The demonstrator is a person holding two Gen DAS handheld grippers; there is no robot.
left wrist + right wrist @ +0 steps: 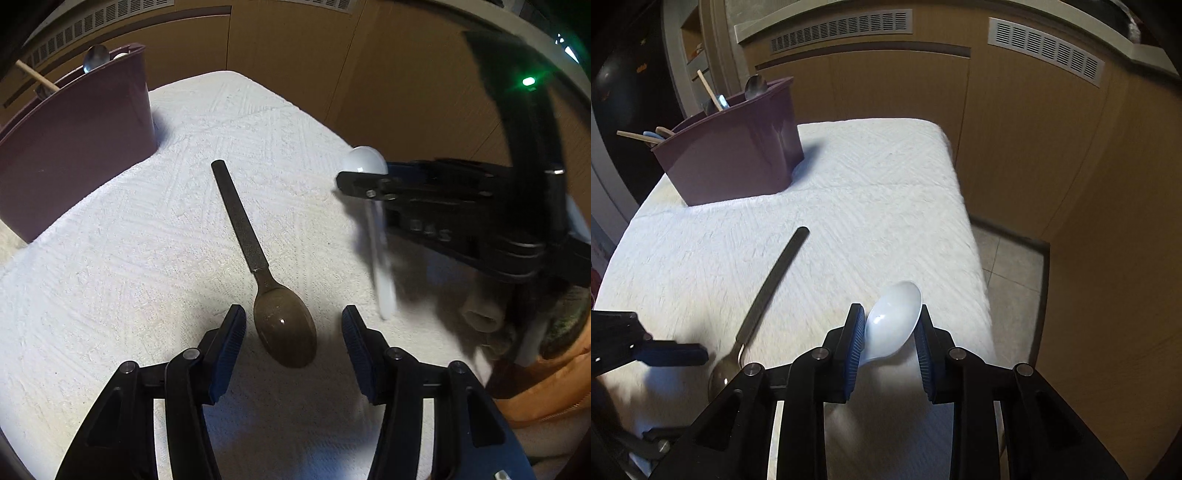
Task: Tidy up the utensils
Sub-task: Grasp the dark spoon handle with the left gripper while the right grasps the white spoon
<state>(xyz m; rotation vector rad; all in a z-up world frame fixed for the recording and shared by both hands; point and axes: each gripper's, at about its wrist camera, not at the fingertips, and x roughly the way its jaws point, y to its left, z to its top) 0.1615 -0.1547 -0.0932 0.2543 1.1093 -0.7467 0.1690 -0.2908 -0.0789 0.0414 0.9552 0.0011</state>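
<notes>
Spoons are seen in two places. A dark spoon (258,258) is laid flat on the white textured cloth (110,277) that covers the surface; in the left wrist view its long axis is run from the bowl, nearest the camera, up and slightly left to the square end of the black handle, which is pointed toward the far edge of the surface. The bowl is placed between the spread fingers of the left tool (293,336), which is held apart with nothing touched by its blue pads. A white spoon (895,319) is clamped in the right tool (890,332): in the right wrist view its bowl is gripped between the two pads and is pointed forward and upward past the fingertips, hollow side turned toward the camera, while its handle is hidden below. In the left wrist view the same white bowl is seen above the right tool and the blurred handle is hung down toward the cloth. A purple utensil holder (735,155) is stood at the far left of the surface, well apart from both spoons, with several metal and wooden utensils (713,96) leaned inside it. Wooden cabinet panels (1015,147) are seen beyond the surface.
</notes>
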